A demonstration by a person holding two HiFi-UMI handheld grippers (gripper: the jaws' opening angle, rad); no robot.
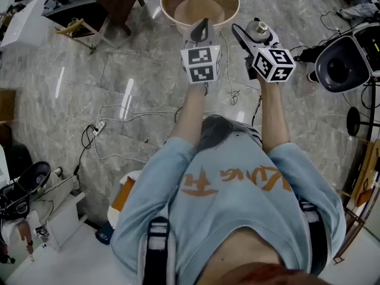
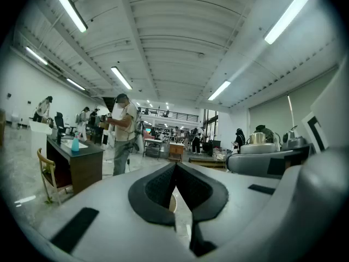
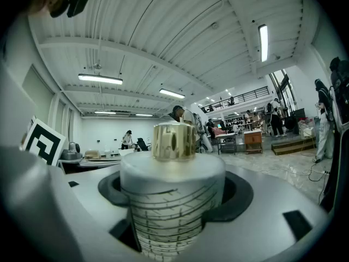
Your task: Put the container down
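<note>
I wear a light blue, short-sleeved T-shirt (image 1: 237, 224) with an orange print (image 1: 237, 180) across it. Dark straps (image 1: 155, 251) with pale buckles (image 1: 157, 229) lie over both shoulders. My left gripper (image 1: 202, 24) and right gripper (image 1: 254, 29) have smooth pale grey shells and black padded jaws. Each bears a cube (image 1: 200, 64) of black-and-white square markers.

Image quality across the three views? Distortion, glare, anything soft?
Head view: mostly sharp; ceiling-light glare streaks on the glossy floor. Left gripper view: heavy fisheye, black vignetted corners, light strips blown out. Right gripper view: same fisheye; the container sits so close that its gold knob is soft, while the room behind reads clearer.
</note>
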